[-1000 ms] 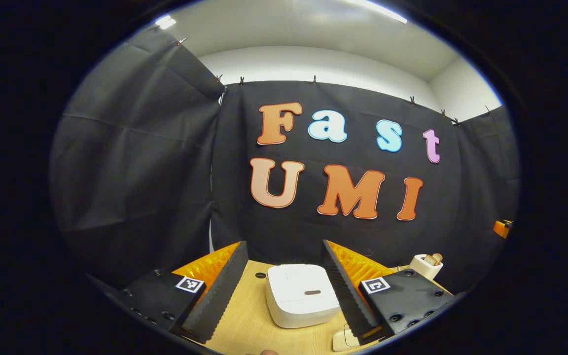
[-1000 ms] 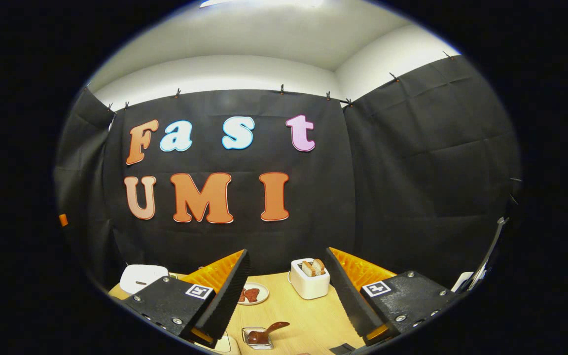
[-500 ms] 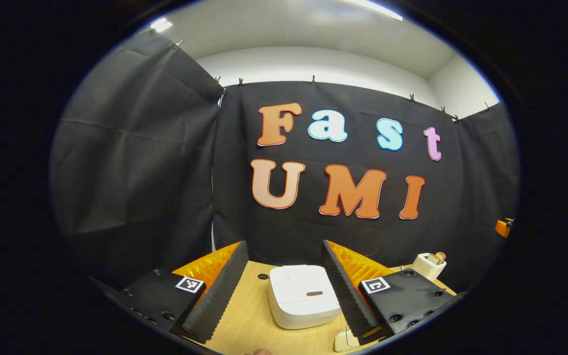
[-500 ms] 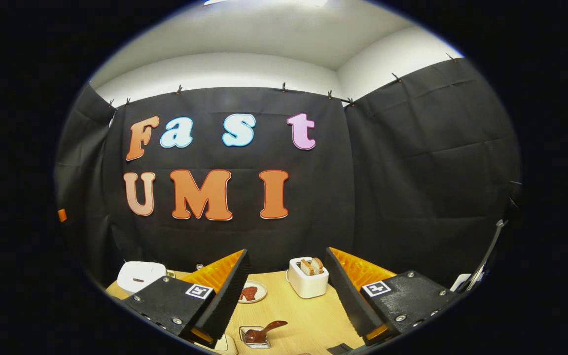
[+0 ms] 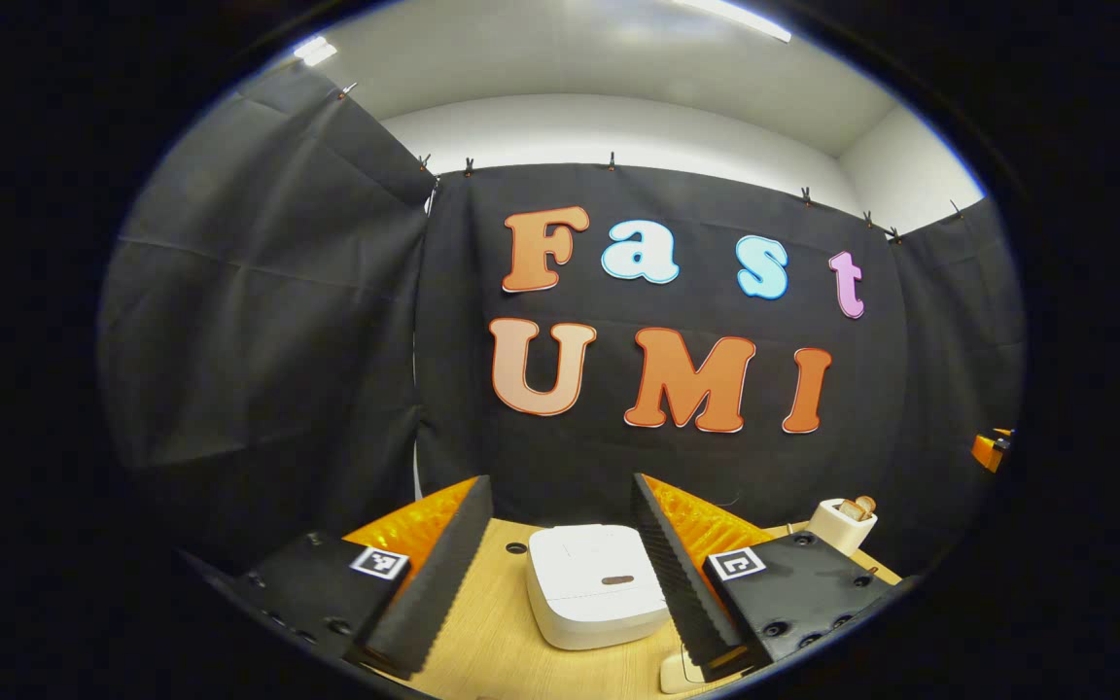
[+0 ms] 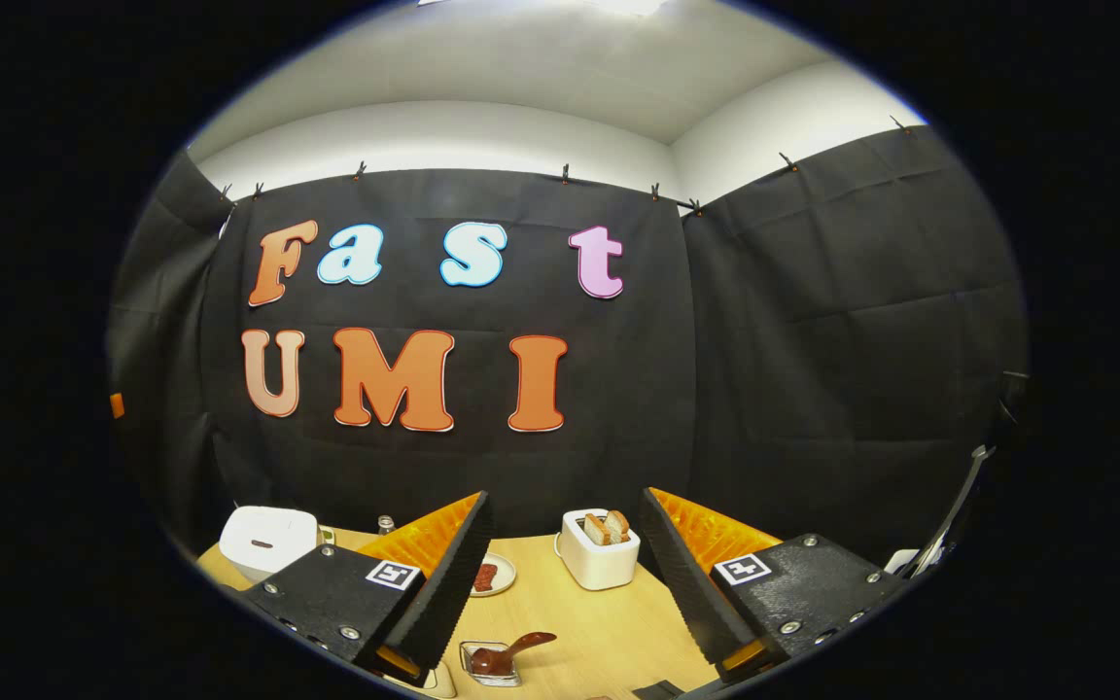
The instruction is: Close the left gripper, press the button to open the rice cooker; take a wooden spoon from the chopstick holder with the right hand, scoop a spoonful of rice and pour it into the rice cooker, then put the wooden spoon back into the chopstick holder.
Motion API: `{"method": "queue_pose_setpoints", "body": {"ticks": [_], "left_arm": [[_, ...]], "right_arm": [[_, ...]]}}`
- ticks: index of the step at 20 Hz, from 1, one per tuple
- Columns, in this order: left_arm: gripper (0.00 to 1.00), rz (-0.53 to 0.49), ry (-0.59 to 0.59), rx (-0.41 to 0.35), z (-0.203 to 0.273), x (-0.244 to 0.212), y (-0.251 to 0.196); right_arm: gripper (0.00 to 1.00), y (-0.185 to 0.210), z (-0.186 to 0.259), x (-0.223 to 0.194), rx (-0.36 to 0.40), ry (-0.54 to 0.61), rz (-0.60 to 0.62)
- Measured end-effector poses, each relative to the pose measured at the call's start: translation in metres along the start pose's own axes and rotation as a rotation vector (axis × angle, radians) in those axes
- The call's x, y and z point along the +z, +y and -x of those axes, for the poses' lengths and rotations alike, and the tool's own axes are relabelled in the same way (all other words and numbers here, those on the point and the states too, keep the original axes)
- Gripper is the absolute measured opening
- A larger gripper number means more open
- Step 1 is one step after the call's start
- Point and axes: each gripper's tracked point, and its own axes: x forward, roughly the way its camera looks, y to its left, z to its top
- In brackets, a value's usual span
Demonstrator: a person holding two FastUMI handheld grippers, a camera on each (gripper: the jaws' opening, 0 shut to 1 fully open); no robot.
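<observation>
The white rice cooker (image 5: 597,583) sits on the wooden table (image 5: 492,632) with its lid down; a small dark button (image 5: 616,580) shows on top. My left gripper (image 5: 560,481) is open above the table, and the cooker lies between and beyond its fingers, untouched. In the right gripper view the cooker (image 6: 266,540) is at the far left. My right gripper (image 6: 565,496) is open and holds nothing. A brown spoon (image 6: 511,649) rests in a small glass dish near that gripper's left finger.
A white toaster with bread slices (image 6: 599,549) stands ahead of the right gripper, with a small plate (image 6: 490,576) to its left. The toaster (image 5: 842,520) is right of the cooker. A cream object (image 5: 682,671) lies at the table's near edge.
Both grippers stay open and drift only slightly. In the right gripper view the table items have slid a little left and up. The cooker is as before.
</observation>
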Motion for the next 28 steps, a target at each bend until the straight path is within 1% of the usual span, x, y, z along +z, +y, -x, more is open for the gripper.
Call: {"method": "queue_pose_setpoints", "body": {"ticks": [1,2,3,4,6,7,8,10,11,12,13,14,17,19,22,25,26,27,28], "left_arm": [[0.87,-0.003,0.001,0.004,0.0,0.0,0.002],[0.82,-0.005,0.002,0.007,-0.001,0.0,0.002],[0.69,-0.008,0.003,0.008,0.0,0.0,0.003],[0.55,-0.006,0.003,-0.002,0.0,-0.001,0.002],[0.5,-0.003,0.013,-0.041,0.003,-0.002,-0.007],[0.49,-0.006,0.008,-0.042,0.008,0.003,-0.002],[0.43,-0.002,-0.021,0.008,0.004,0.008,0.009],[0.11,-0.006,-0.032,0.004,0.005,0.009,0.009],[0.07,-0.003,-0.03,-0.009,0.006,0.009,0.005],[0.06,-0.006,-0.023,-0.01,0.001,0.003,0.005],[0.05,-0.017,0.009,-0.01,0.001,-0.001,0.004],[0.04,-0.019,0.031,-0.033,-0.003,-0.008,-0.001],[0.04,-0.021,0.033,-0.062,-0.011,-0.009,-0.01],[0.05,-0.033,0.035,-0.074,-0.026,-0.015,-0.016],[0.04,-0.005,0.085,-0.125,-0.049,-0.036,-0.034],[0.04,-0.005,0.132,-0.167,-0.073,-0.057,-0.053],[0.04,0.0,0.149,-0.187,-0.08,-0.064,-0.06],[0.05,0.008,0.17,-0.206,-0.09,-0.074,-0.069],[0.05,0.008,0.191,-0.216,-0.098,-0.085,-0.075]], "right_arm": [[0.94,0.002,0.001,0.0,0.004,0.0,0.004],[0.94,0.004,0.002,0.001,0.009,-0.001,0.005],[0.99,0.004,0.002,0.002,0.013,-0.001,0.004],[0.94,0.005,0.003,0.003,0.015,-0.001,0.003],[0.94,0.005,0.004,0.002,0.013,0.001,0.002],[0.94,0.004,0.004,0.003,0.01,0.001,0.001],[0.94,0.004,0.003,0.003,0.01,0.002,-0.002],[0.94,0.003,0.004,0.002,0.01,0.005,-0.009],[0.94,0.004,0.004,0.002,0.01,0.007,-0.011],[0.94,0.005,0.004,0.001,0.01,0.01,-0.011],[0.94,0.006,0.003,0.001,0.009,0.012,-0.009],[0.94,0.007,0.003,0.0,0.01,0.013,-0.008],[0.94,0.011,0.004,-0.001,0.016,0.018,-0.001],[0.94,0.012,0.003,-0.003,0.016,0.023,0.004],[0.94,0.013,0.001,-0.009,0.013,0.036,0.011],[0.94,0.009,0.0,-0.011,0.003,0.043,0.022],[0.99,0.007,0.0,-0.011,-0.003,0.044,0.024],[0.99,0.004,0.0,-0.012,-0.009,0.047,0.024],[0.95,0.002,0.0,-0.012,-0.015,0.05,0.022]]}}
